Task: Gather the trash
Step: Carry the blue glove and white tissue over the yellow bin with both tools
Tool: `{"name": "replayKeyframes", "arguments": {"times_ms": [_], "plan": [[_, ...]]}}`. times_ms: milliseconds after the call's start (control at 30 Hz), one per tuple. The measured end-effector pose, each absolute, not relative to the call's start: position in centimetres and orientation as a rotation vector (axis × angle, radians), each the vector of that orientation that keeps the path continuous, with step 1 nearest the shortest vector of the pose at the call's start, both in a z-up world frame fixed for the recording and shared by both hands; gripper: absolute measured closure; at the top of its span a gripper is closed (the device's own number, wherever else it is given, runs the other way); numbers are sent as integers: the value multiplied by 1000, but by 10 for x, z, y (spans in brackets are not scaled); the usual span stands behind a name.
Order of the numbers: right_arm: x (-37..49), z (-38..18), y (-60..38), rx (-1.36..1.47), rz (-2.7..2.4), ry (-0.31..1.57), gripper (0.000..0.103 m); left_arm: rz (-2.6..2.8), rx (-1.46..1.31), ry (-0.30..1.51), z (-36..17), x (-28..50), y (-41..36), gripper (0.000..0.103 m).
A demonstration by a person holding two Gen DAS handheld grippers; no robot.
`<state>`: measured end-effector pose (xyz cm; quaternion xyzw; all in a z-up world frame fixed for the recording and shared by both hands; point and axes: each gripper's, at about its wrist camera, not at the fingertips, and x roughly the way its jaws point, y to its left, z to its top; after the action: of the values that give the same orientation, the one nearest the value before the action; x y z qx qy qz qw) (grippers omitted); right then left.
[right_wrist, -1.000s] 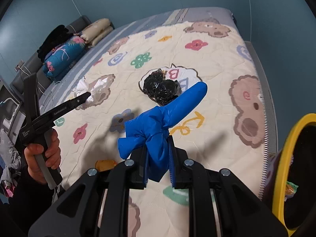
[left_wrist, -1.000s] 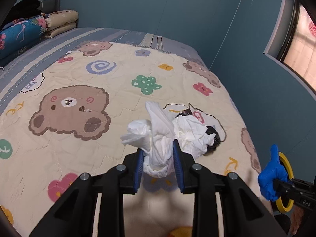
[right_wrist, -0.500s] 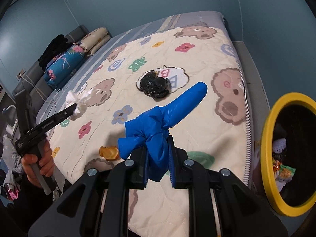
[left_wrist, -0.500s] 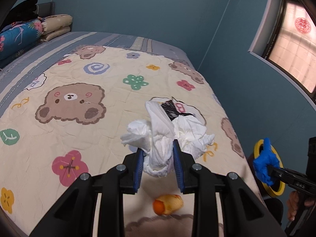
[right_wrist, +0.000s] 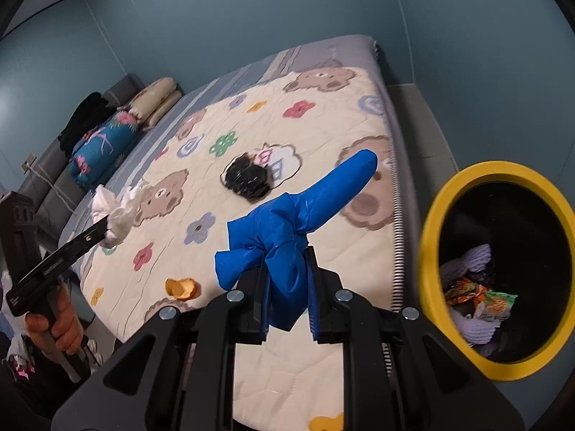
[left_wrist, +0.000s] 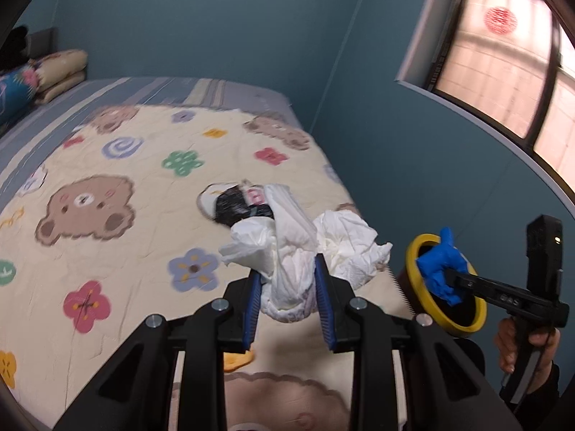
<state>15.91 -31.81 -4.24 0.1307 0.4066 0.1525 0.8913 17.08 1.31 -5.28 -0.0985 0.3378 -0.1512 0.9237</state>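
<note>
Moved: both hands have swung from over the bed (right_wrist: 323,115) toward the yellow-rimmed bin (right_wrist: 431,222).
Left gripper (left_wrist: 287,298): pinching crumpled white tissue (left_wrist: 287,251).
Right gripper (right_wrist: 287,287): clamped on blue glove (right_wrist: 287,230), near the rim.
Risk: glove's loose finger may snag the rim and fall outside.
Bin: wrappers, pale crumpled paper.
Left on bed: black bag (right_wrist: 248,179), orange peel (right_wrist: 181,287).

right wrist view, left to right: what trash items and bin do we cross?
White tissue wad in the left gripper → orange peel → black bag → blue glove in the right gripper → yellow-rimmed bin.
</note>
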Motion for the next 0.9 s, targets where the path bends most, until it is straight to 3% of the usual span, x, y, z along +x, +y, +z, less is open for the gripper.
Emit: {"name": "replayKeyframes", "arguments": {"times_ms": [900], "plan": [[131,-9,-469,367,50,671,87,-613,-51,690,-29,202,-158,77]]}}
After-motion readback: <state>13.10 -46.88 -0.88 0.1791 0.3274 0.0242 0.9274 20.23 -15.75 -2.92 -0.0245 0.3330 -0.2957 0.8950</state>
